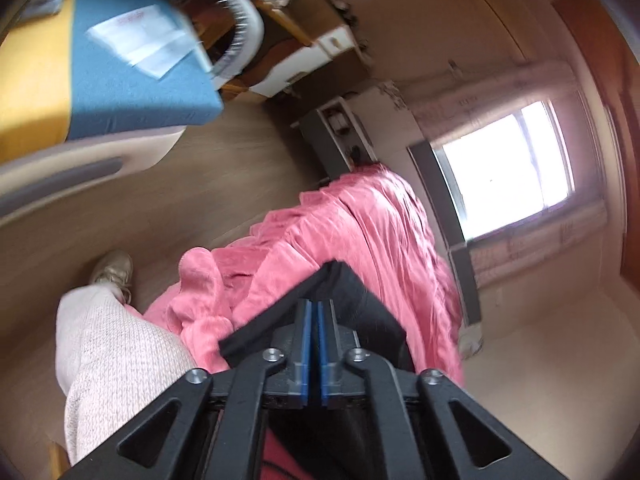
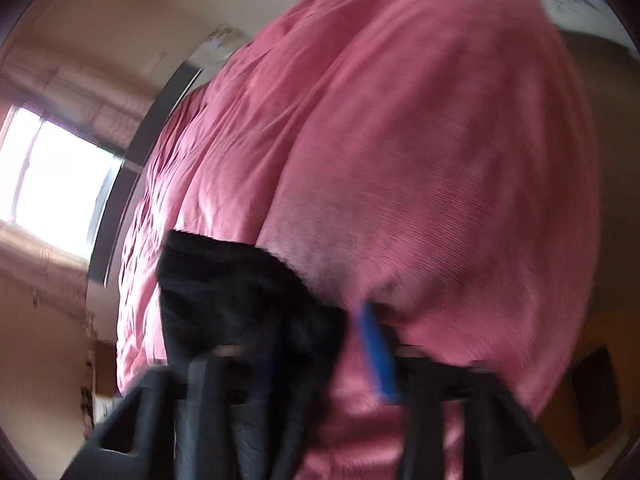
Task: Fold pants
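The black pants (image 1: 360, 304) lie crumpled on a pink bedspread (image 1: 360, 232), just past my left gripper (image 1: 314, 308). Its blue pads (image 1: 306, 340) stand only a narrow slit apart, and I see no cloth in the slit. In the blurred right wrist view, the pants (image 2: 240, 300) bunch against the bedspread (image 2: 400, 140) and drape over the left finger of my right gripper (image 2: 308, 344), hiding it. The right blue pad (image 2: 378, 356) stands well off to the side, so those jaws are wide apart with pink cover showing between them.
A person's leg in pale knit trousers (image 1: 108, 352) and a light shoe (image 1: 114, 268) stand on the wooden floor left of the bed. A blue and yellow padded surface (image 1: 132, 80) with a paper (image 1: 148, 40) is at upper left. A bright window (image 1: 508, 164) is beyond the bed.
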A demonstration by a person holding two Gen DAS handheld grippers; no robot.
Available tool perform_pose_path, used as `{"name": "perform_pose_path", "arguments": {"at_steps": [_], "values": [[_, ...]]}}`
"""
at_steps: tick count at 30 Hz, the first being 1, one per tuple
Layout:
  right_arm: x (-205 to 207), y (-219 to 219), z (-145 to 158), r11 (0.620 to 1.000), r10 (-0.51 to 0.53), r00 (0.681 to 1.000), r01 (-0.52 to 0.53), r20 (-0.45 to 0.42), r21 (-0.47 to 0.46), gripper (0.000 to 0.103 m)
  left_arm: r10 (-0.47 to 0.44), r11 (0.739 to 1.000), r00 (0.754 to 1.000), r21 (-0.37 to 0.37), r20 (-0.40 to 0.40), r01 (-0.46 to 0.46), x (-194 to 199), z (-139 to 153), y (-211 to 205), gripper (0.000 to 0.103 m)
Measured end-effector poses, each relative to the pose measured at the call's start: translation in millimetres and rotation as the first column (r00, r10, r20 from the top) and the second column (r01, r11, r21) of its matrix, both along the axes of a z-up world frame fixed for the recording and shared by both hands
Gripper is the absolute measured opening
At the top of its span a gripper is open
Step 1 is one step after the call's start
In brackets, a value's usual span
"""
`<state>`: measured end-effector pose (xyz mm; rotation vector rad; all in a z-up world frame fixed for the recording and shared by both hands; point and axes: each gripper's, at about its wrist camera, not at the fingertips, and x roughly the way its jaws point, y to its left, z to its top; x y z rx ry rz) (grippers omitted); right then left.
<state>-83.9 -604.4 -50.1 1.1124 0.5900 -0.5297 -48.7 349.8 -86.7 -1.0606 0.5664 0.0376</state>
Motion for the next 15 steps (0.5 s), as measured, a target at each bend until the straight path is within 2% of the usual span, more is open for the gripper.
{"name": "perform_pose_path", "arguments": {"at_steps": [1, 3, 7, 9, 11, 14, 15], "values": [[-9, 4, 2, 1.000, -0.026, 0.999, 0.026, 0.028, -0.007, 0.056, -0.022, 1.000, 1.000, 0.019, 0.005, 0.021, 2, 4, -7, 0.028], [-21, 12, 7, 0.998, -0.046, 0.997, 0.047, 0.057, -0.029, 0.056, -0.089, 0.995, 0.996, 0.056, 0.021, 0.088, 11, 13, -23, 0.046], [-28, 31, 14, 0.999, 0.005, 0.993, 0.001, 0.121, -0.051, 0.056, -0.157, 0.977, 0.987, 0.151, 0.032, 0.150, 23, 26, -53, 0.065], [-18, 36, 13, 0.998, 0.053, 0.988, -0.049, 0.142, -0.034, 0.056, -0.165, 0.966, 0.986, 0.202, -0.005, 0.163, 32, 27, -63, 0.066], [-7, 40, 15, 0.996, 0.084, 0.985, -0.078, 0.148, -0.048, 0.056, -0.163, 0.963, 0.986, 0.211, -0.035, 0.167, 37, 23, -67, 0.066], [18, 42, 11, 0.993, 0.106, 0.991, -0.101, 0.076, -0.068, 0.054, -0.165, 0.959, 0.984, 0.221, -0.074, 0.177, 42, 16, -68, 0.066], [24, 42, 10, 0.992, 0.106, 0.993, -0.103, 0.045, -0.066, 0.039, -0.172, 0.955, 0.981, 0.229, -0.094, 0.190, 43, 14, -68, 0.063]]}}
